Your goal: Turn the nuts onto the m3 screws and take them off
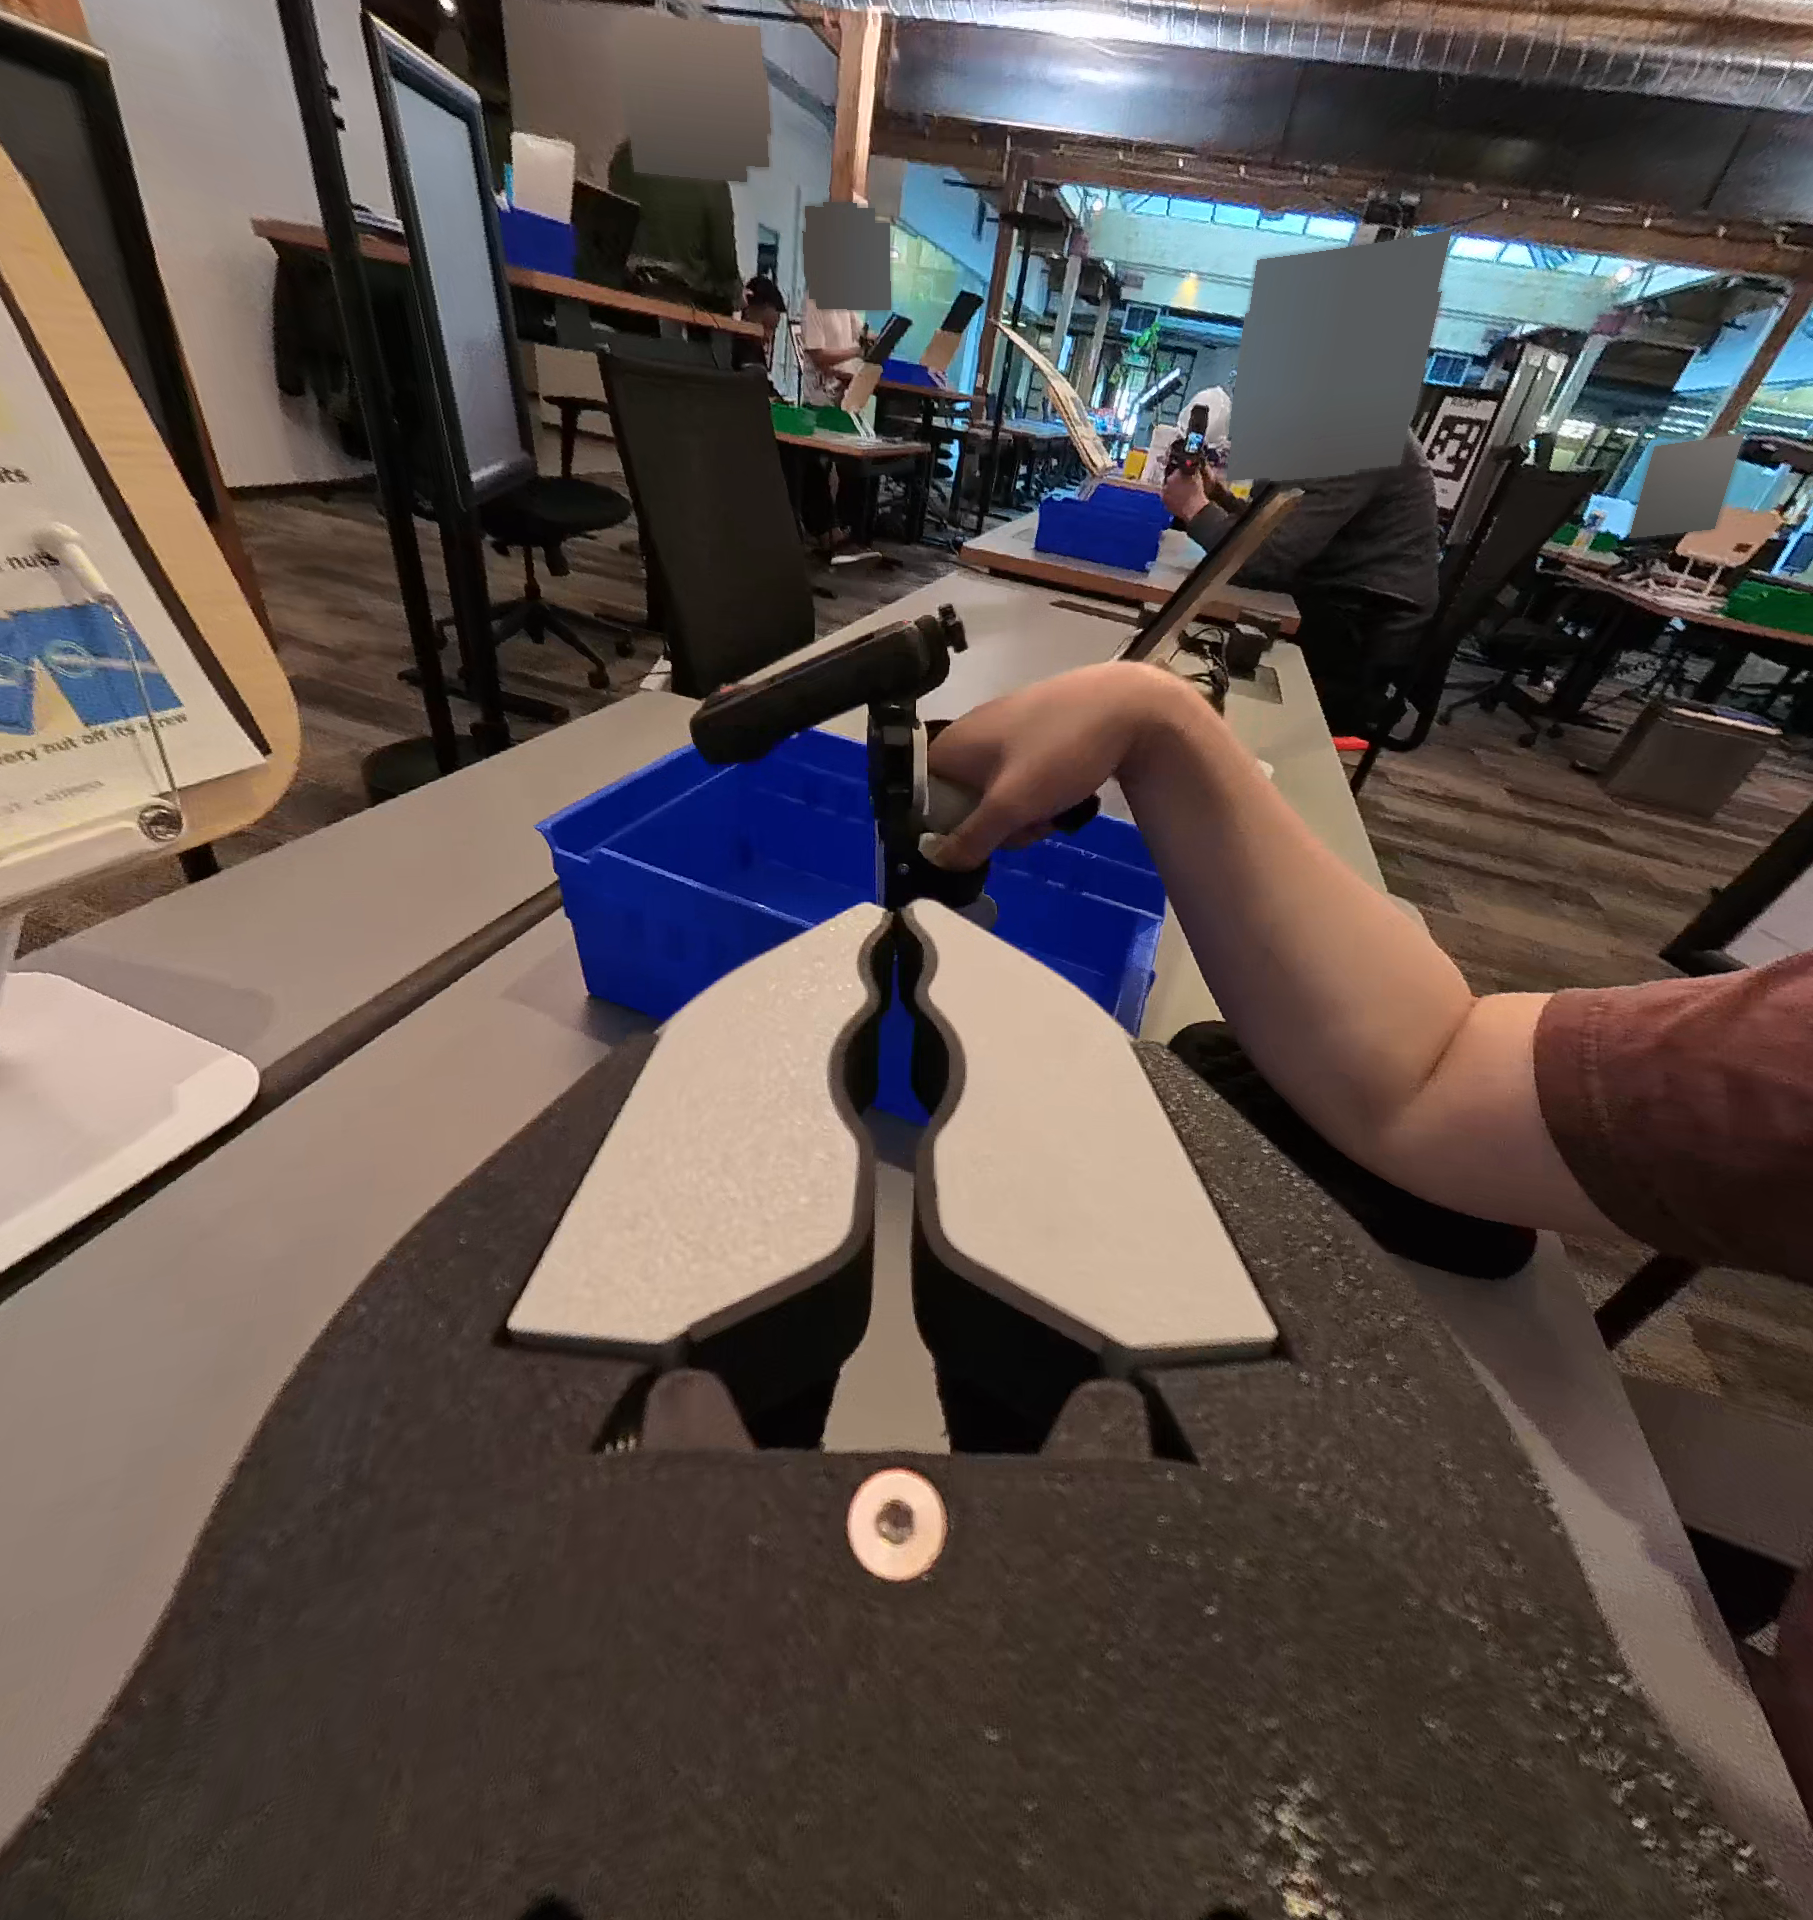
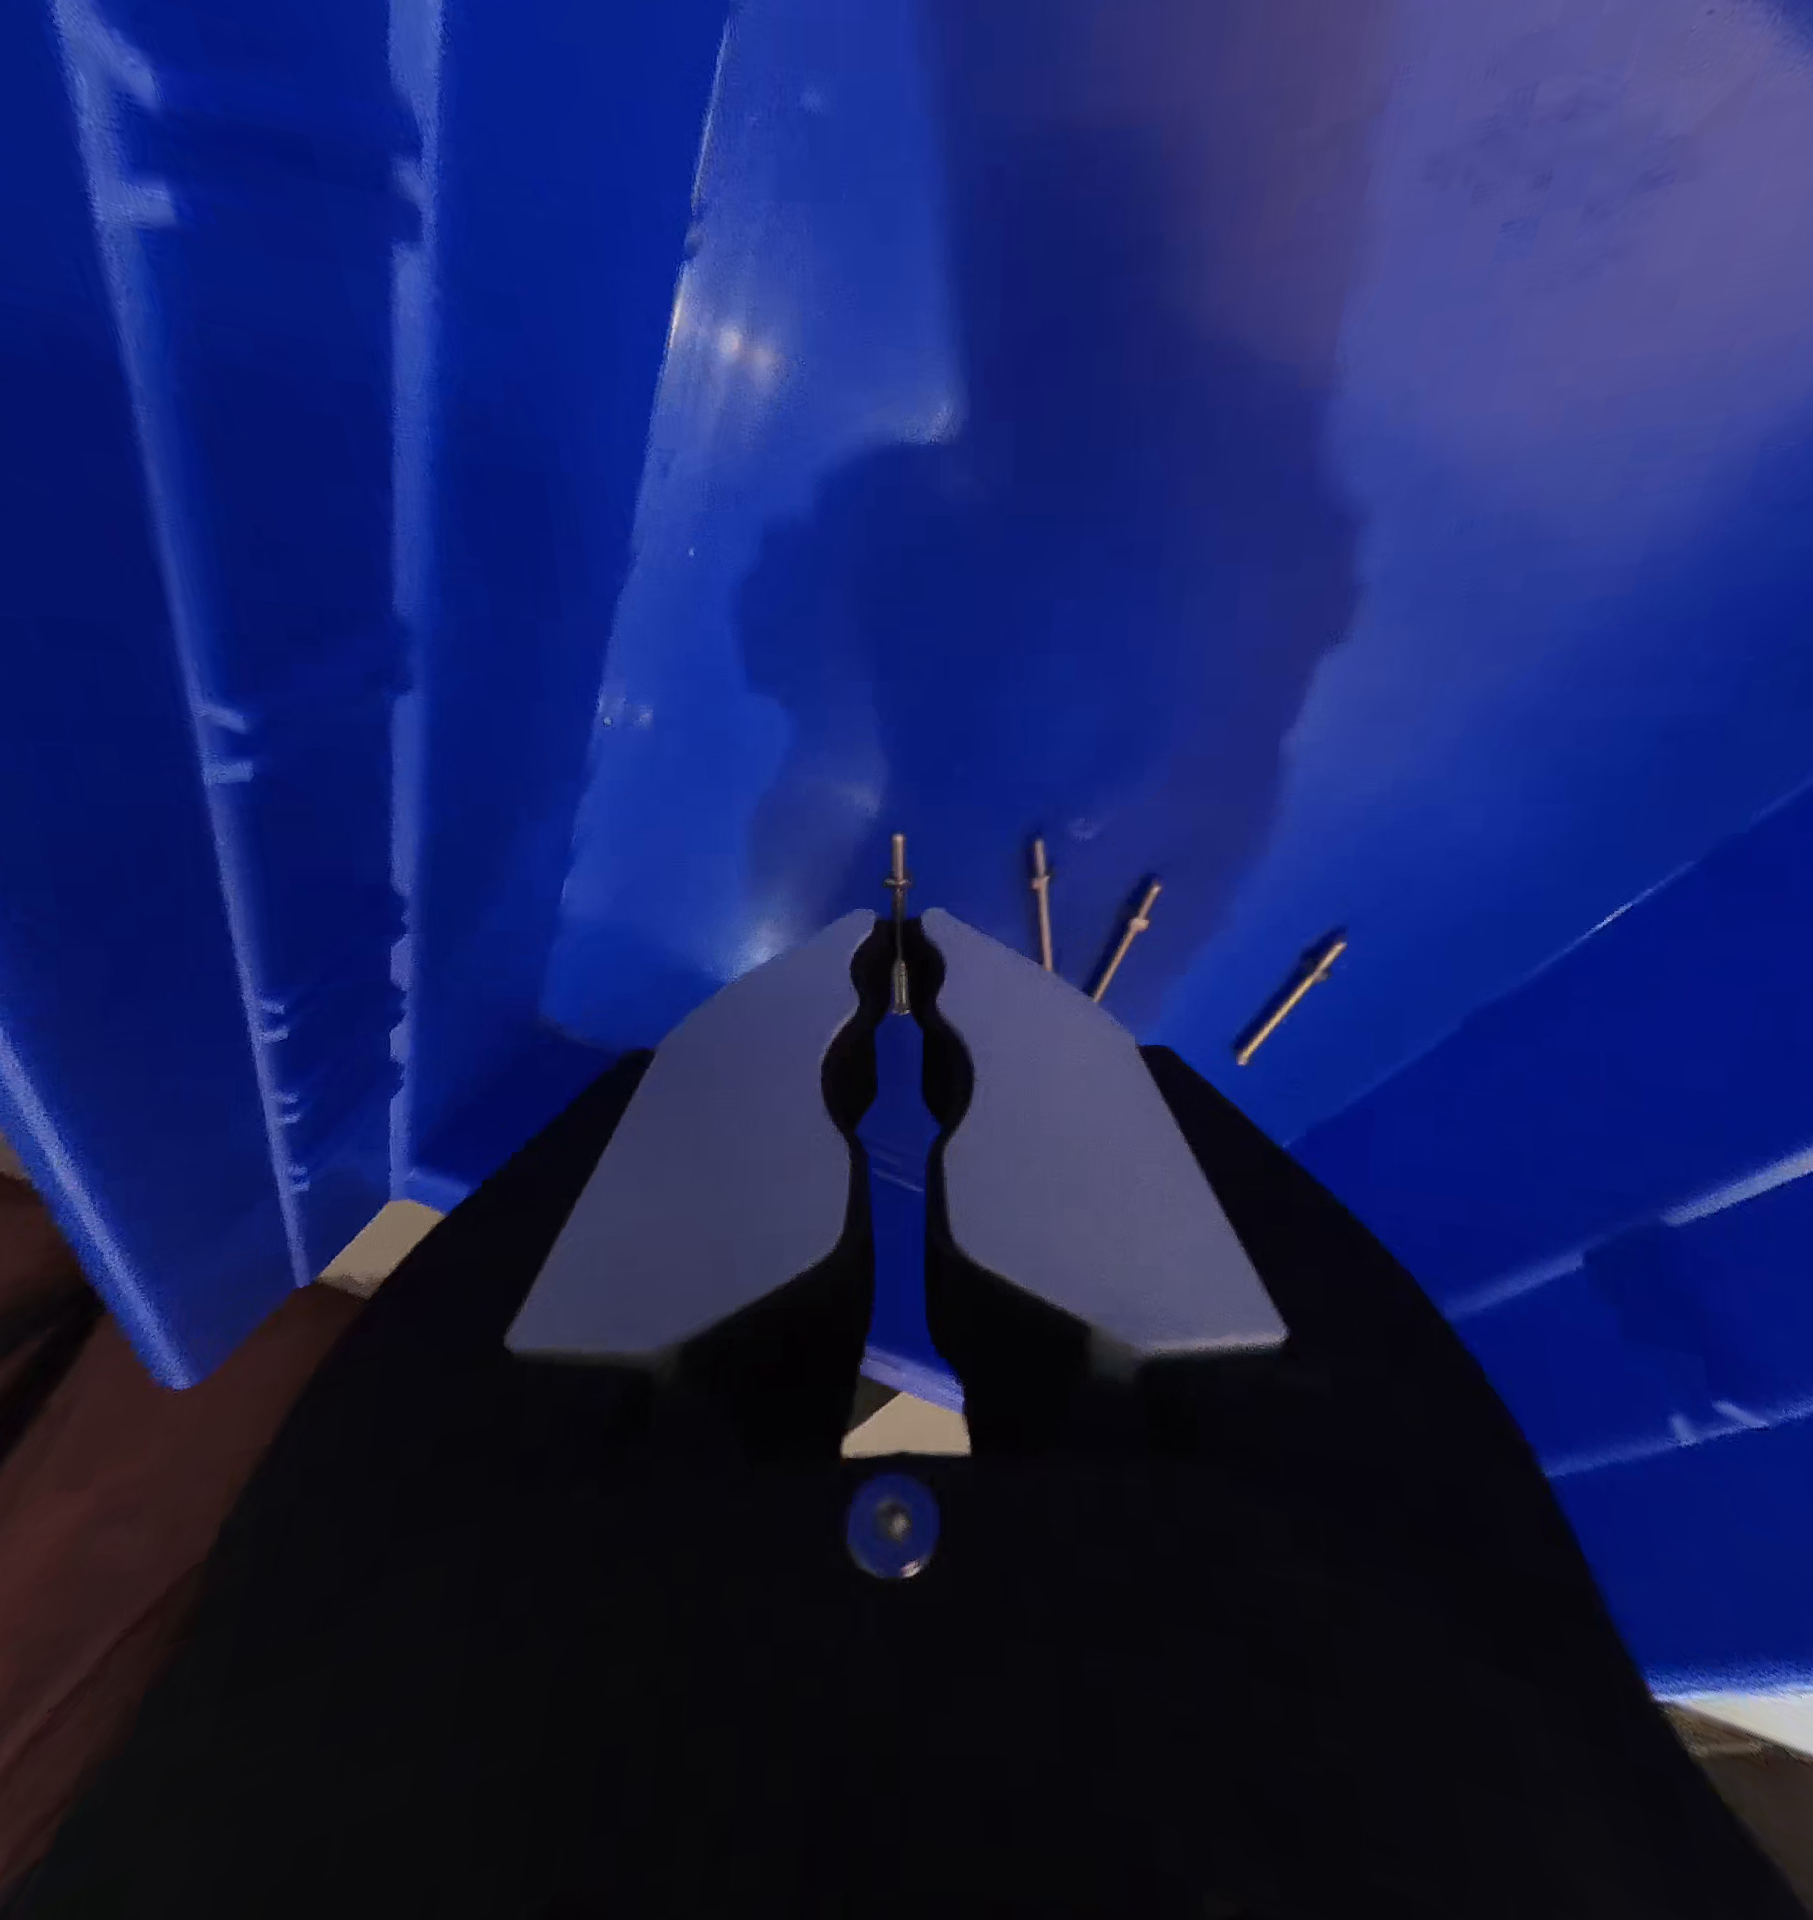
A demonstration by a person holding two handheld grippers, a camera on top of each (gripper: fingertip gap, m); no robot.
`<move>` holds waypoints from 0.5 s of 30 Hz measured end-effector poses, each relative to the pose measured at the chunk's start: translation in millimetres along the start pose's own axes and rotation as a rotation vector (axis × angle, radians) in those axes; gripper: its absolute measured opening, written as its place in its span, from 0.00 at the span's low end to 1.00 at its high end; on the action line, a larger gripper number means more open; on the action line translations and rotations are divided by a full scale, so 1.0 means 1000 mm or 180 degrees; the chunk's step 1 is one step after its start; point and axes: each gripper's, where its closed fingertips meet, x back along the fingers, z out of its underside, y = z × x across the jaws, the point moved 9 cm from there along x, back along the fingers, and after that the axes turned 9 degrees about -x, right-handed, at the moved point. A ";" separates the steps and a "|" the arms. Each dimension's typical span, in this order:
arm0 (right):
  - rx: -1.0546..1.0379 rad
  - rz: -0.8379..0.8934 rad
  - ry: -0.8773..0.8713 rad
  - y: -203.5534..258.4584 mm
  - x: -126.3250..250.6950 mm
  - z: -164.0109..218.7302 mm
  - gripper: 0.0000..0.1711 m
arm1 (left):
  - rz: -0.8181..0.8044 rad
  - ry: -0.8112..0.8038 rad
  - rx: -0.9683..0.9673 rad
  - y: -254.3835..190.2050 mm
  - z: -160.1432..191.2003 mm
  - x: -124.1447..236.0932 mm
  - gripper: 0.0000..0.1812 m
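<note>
Blue plastic fills the right wrist view: the right gripper (image 2: 898,916) is down inside the deep blue plastic bin (image 2: 985,468), fingers nearly together and pinching a thin metal m3 screw (image 2: 898,961) by its shank, the tip and what looks like a small nut (image 2: 898,883) poking out ahead. Gripping low probably leaves the threaded end free for turning. Three more slim screws (image 2: 1288,1000) lie on the bin floor just beside. The left gripper (image 1: 896,920) waits above the grey tabletop (image 1: 206,1299), fingers all but closed on nothing. Blur makes the nuts hard to confirm.
</note>
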 end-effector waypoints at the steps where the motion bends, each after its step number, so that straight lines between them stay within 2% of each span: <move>1: 0.0015 -0.0022 -0.0020 0.000 0.000 -0.002 0.02 | 0.0010 0.0020 0.0003 0.000 0.000 0.000 0.00; 15: 0.0185 0.0151 0.0193 0.002 -0.014 -0.007 0.02 | 0.0017 -0.0008 -0.0008 0.000 -0.004 0.003 0.00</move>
